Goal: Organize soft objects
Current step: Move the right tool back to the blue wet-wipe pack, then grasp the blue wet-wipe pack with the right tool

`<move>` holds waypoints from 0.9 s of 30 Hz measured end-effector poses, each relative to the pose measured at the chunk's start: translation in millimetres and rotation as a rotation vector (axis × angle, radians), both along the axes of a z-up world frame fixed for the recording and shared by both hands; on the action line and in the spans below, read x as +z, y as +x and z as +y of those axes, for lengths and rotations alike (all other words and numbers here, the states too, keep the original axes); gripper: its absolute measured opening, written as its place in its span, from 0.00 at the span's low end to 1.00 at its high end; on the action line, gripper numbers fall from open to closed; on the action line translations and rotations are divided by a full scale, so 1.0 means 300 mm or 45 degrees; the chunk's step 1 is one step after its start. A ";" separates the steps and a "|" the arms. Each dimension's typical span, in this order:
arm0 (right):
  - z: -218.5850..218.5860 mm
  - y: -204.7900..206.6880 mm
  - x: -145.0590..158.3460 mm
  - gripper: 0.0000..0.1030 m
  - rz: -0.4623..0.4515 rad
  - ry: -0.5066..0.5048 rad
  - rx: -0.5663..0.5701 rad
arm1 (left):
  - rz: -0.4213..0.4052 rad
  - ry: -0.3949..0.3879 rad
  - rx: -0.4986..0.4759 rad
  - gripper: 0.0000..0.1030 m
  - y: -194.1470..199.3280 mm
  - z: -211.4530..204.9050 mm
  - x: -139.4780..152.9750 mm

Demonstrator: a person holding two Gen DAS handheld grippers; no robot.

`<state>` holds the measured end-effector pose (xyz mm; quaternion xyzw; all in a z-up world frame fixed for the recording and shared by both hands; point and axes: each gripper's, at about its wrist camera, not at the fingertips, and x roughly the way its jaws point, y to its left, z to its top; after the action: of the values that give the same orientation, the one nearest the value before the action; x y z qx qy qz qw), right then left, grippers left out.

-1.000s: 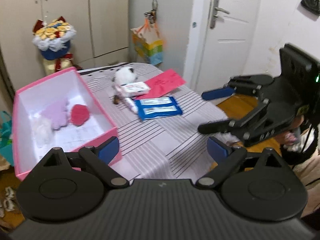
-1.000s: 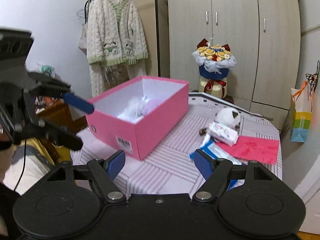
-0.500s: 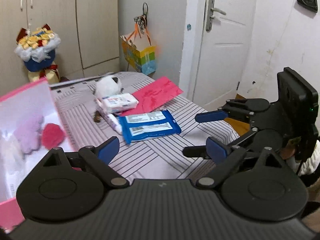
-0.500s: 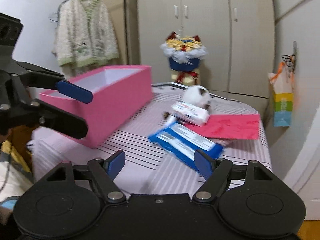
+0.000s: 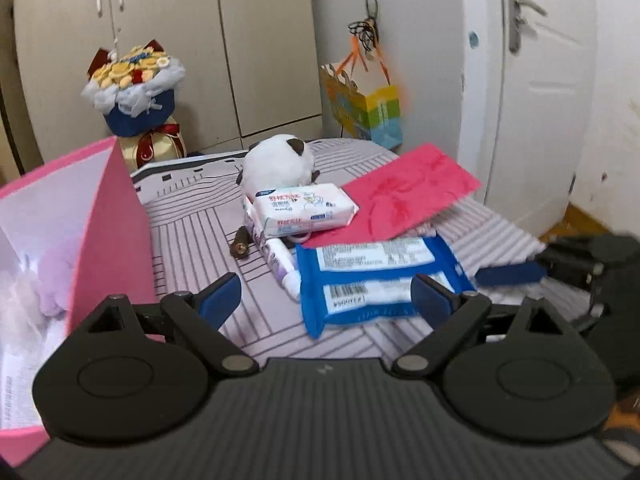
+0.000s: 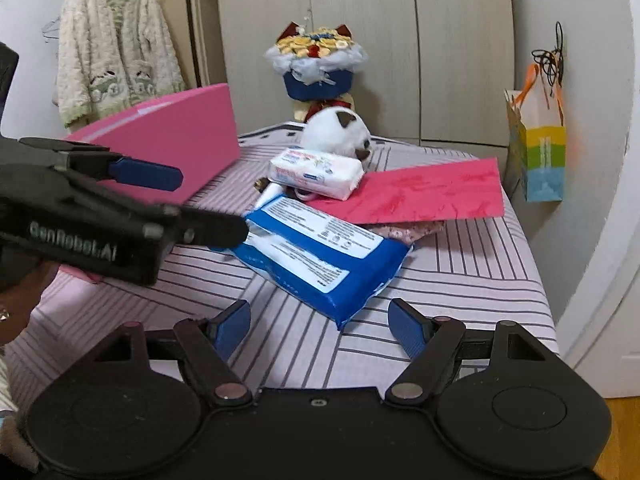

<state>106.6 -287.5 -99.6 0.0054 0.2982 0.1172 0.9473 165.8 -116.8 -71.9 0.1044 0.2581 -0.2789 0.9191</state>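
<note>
Blue wipes pack point(image 6: 320, 256) with white labels is lying flat near the front of the striped table point(image 6: 460, 280), one corner tucked under the red envelope point(image 6: 416, 196). Behind it a smaller white-pink tissue pack point(image 6: 316, 174) is resting on other items, with the white plush toy point(image 6: 336, 130) just behind. Pink box point(image 5: 112, 232) is sitting at table's left, fluffy items blurred inside. Left gripper point(image 5: 326, 294) is hovering with jaws spread wide, empty. Right gripper point(image 6: 320, 326) is also gaping wide, empty, facing the blue pack.
</note>
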 end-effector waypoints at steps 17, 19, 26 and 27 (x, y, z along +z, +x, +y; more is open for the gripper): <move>0.024 0.043 -0.041 0.75 -0.114 0.077 -0.128 | 0.178 -0.223 0.023 0.51 0.093 -0.007 -0.111; 0.042 0.031 -0.050 0.69 -0.153 0.075 -0.158 | 0.201 -0.239 0.022 0.48 0.095 -0.002 -0.112; 0.073 0.005 -0.066 0.64 -0.228 0.060 -0.184 | 0.221 -0.265 0.012 0.46 0.074 -0.002 -0.110; 0.074 0.002 -0.065 0.64 -0.230 0.056 -0.176 | 0.227 -0.266 0.015 0.46 0.069 -0.001 -0.108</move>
<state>107.2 -265.3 -119.0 0.0363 0.2077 0.0581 0.9758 186.4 -117.2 -104.4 -0.0185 0.3087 -0.3071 0.9000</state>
